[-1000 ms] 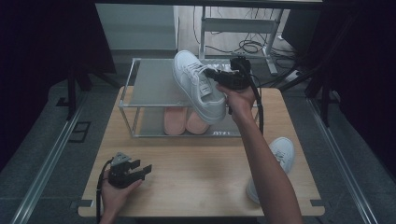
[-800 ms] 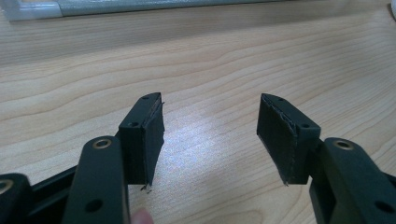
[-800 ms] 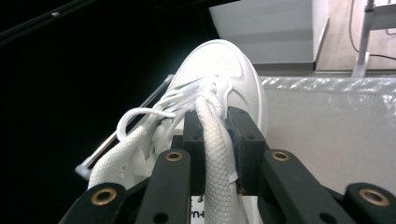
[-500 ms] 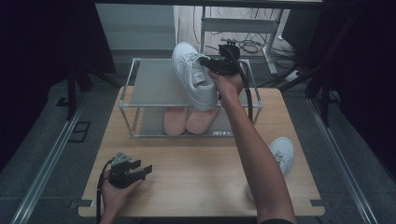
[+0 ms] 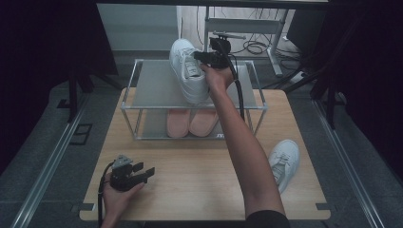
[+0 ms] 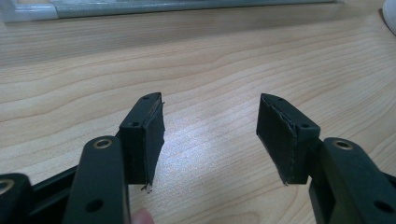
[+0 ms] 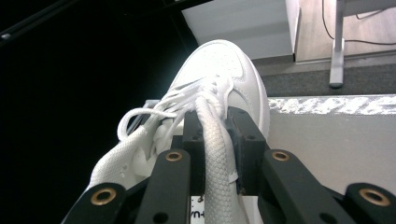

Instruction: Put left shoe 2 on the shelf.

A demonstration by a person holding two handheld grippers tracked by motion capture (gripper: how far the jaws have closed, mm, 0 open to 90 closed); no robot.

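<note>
A white sneaker [image 5: 186, 71] is held over the top shelf of a metal-framed rack [image 5: 152, 88], toe pointing away from me. My right gripper [image 5: 203, 57] is shut on the padded rim of the sneaker's opening. In the right gripper view the jaws [image 7: 217, 127] pinch that white rim, with the laces and toe [image 7: 219, 65] beyond them. Whether the sole rests on the shelf I cannot tell. My left gripper [image 5: 145, 173] lies on the wooden table at the front left, open, with bare wood between its jaws [image 6: 210, 126].
A pair of pink shoes [image 5: 190, 122] sits on the rack's lower level. A second white sneaker [image 5: 283, 161] lies near the right edge of the table [image 5: 190, 180]. Cables and a metal stand are on the floor behind the rack.
My right gripper has carried the white sneaker farther back and a little left over the rack's top shelf. The left gripper has stayed in place, open.
</note>
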